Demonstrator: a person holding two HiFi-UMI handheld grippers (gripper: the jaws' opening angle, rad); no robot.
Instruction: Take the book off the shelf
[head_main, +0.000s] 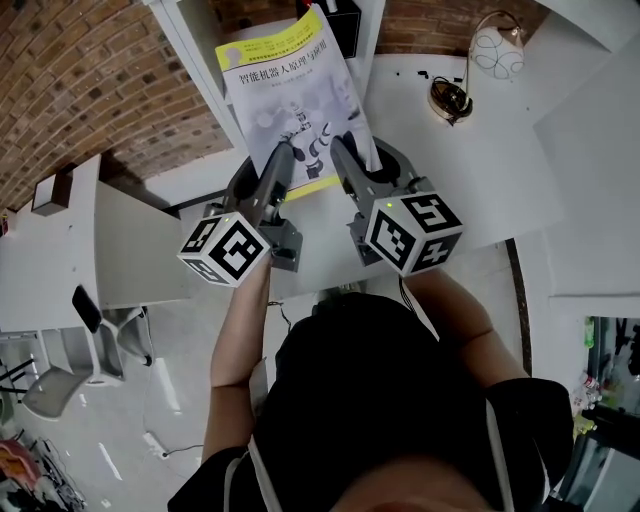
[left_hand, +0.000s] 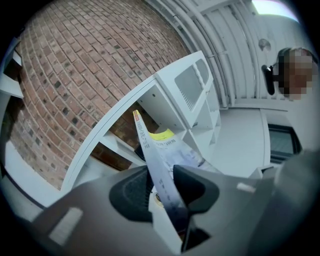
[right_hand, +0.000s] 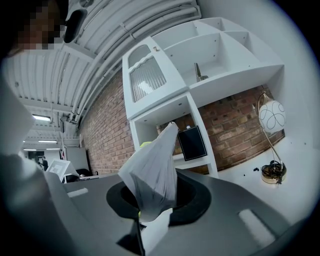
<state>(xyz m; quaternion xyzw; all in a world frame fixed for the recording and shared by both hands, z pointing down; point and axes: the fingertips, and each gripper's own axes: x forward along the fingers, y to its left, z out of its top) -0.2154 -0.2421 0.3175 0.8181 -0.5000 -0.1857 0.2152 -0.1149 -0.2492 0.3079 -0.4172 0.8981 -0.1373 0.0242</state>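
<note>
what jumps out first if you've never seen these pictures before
A white-and-yellow paperback book is held up at top centre of the head view, its lower edge clamped by the left gripper and the right gripper. Behind it stands a white shelf unit against a red brick wall; a white globe lamp sits to the right.

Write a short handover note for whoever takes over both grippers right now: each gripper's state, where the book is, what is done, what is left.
Left gripper: shut on the book's lower edge, left side.
Right gripper: shut on the same edge, right side.
Book: held up between both grippers, cover toward the person, in front of the shelf.
Done: book gripped, and it looks mostly out of the shelf.
Left: bring it fully clear of the shelf; I cannot tell if its top edge is out yet.
</note>
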